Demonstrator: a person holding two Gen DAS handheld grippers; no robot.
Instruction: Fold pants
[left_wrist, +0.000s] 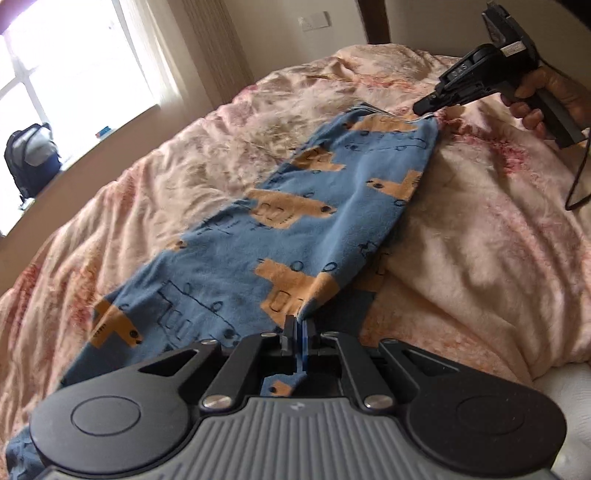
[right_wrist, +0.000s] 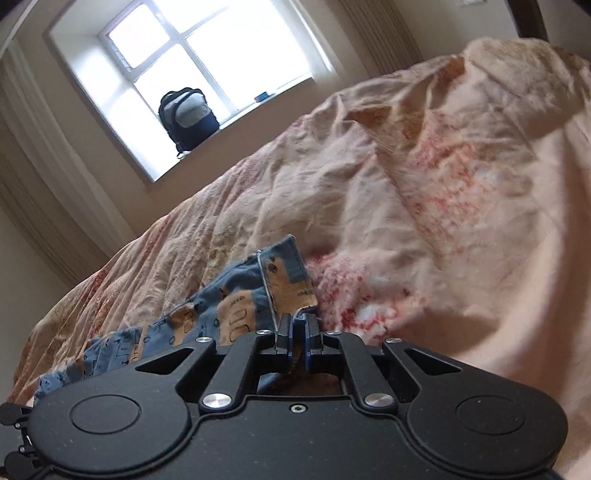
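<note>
One pair of blue pants with tan vehicle prints lies stretched across the pink-and-cream blanket on the bed, held at both ends. Two grippers are at work. The left gripper has its two fingers closed tight on a fold of the cloth near the camera. The right gripper, gripped by one hand, has its two fingers pinched together on the far hem. One backpack sits on the sill of the one window.
</note>
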